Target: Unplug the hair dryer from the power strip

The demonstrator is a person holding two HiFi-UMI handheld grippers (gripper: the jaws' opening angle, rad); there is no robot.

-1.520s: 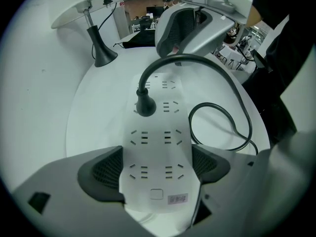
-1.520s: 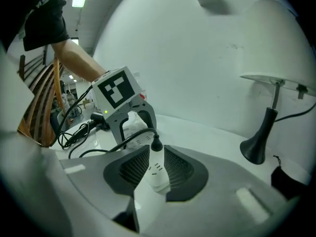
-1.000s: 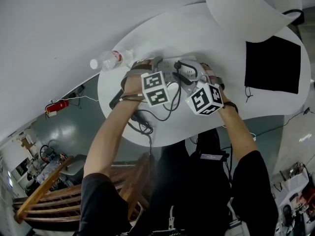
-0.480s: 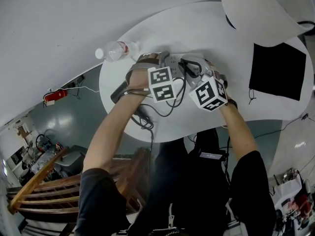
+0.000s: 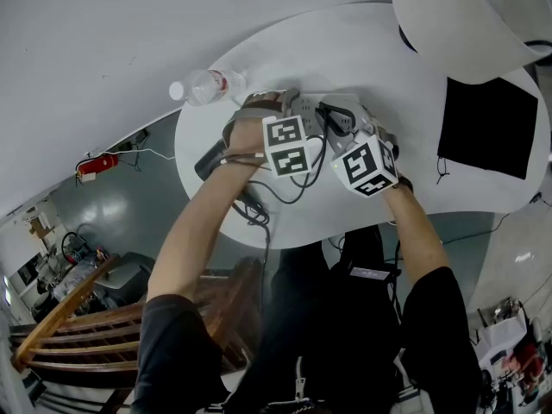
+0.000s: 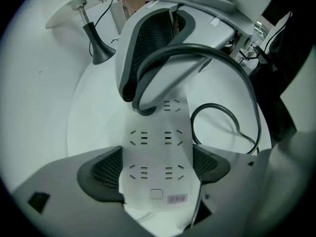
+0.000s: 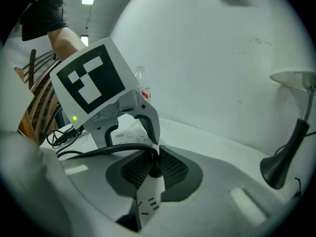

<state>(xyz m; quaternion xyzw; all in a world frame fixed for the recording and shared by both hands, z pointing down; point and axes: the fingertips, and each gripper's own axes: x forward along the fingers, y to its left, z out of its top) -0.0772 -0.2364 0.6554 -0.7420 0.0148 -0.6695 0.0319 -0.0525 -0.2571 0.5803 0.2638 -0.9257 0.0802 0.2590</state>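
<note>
On the round table (image 5: 259, 76) lies a white power strip (image 6: 155, 132), and my left gripper (image 6: 155, 169) points straight down, shut on it from both sides. The hair dryer's black plug (image 7: 154, 169) sits in a socket at the strip's far end. My right gripper (image 7: 154, 164) comes in at a slant, its jaws closing on the plug with the pads against it. The black cable (image 6: 232, 112) loops away over the table. In the head view both marker cubes (image 5: 289, 145) hide the jaws. A black hair dryer (image 5: 210, 158) lies by the left wrist.
A water bottle (image 5: 203, 87) lies at the table's far left edge. A lamp with a white shade (image 5: 466, 15) and dark stem (image 7: 286, 152) stands at the right, beside a black mat (image 5: 487, 128). A wooden chair (image 5: 69, 317) is below the table.
Both hands stay at the power strip. The head view has shifted a little, so table and lamp sit slightly further right in the picture.
</note>
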